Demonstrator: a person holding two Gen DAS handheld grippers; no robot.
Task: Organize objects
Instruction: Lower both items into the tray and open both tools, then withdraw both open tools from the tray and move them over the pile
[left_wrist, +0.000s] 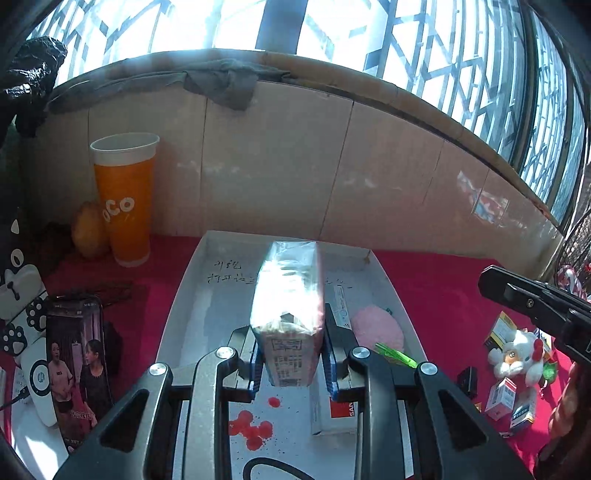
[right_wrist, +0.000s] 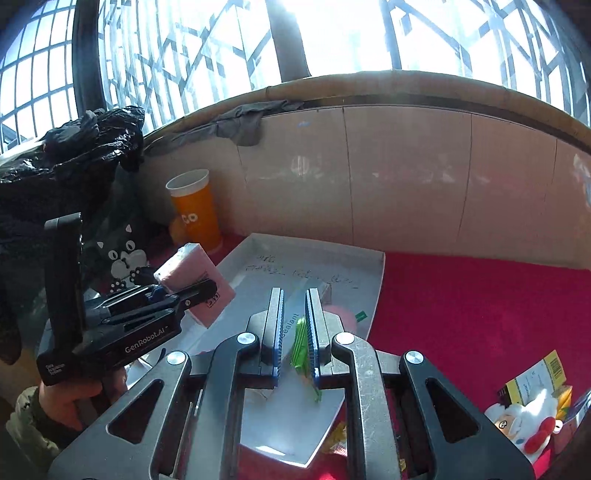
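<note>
Blue-ribbed left claw (left_wrist: 291, 365) clamps glossy, plastic-wrapped rectangular tissue pack (left_wrist: 286, 306).

Left tool (left_wrist: 291, 363): points forward and somewhat downward, jaws closed on a pink tissue pack (left_wrist: 286, 314) that stands up between the blue pads.
Right tool (right_wrist: 295, 341): points forward and somewhat downward, jaws nearly together, pinching a thin green packet (right_wrist: 301, 345).
Left hand (right_wrist: 70, 400): wrapped around the left tool's handle, a pale sleeve at the wrist.
Spacing: the two tools sit side by side, apart.
</note>
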